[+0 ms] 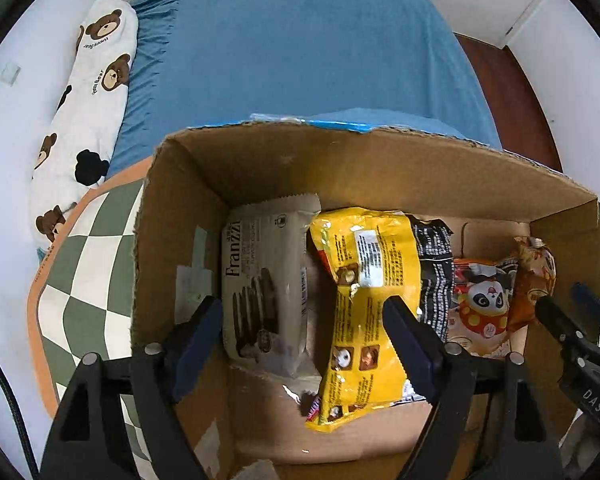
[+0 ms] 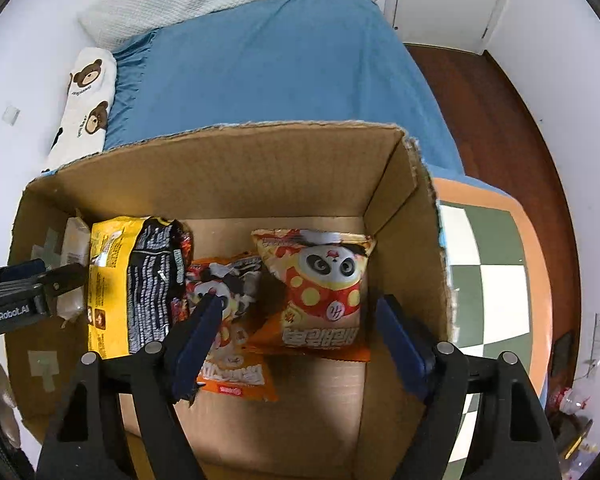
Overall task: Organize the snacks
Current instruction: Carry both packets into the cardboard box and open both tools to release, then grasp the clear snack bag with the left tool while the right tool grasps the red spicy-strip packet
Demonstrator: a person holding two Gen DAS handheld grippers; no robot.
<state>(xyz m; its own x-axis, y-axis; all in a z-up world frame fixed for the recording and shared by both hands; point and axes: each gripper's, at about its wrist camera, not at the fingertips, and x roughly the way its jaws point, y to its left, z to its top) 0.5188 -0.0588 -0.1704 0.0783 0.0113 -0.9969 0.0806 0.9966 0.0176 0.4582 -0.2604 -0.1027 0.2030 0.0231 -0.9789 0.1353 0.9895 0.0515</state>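
Legible markings:
- "Franzzi", printed sideways on the beige biscuit pack (image 1: 266,284), lying between the left gripper's (image 1: 306,320) spread fingers.
- "DAS", white letters on the right gripper (image 1: 580,344) body, at the right edge of the left wrist view.
- "GenRobot.AI", on the left gripper body at the left edge of the right wrist view.
- "Happy Bear", on the bear-print pillow (image 1: 88,104), well beyond the left gripper.
- Korean lettering on the panda snack bag (image 2: 324,292), between the right gripper's fingers; not legible enough to transcribe.

The bedsheet (image 1: 308,48) is plain blue. The mat (image 2: 496,280) is green-and-white checked, orange-edged. The bolster (image 1: 88,112) is white with brown bears.
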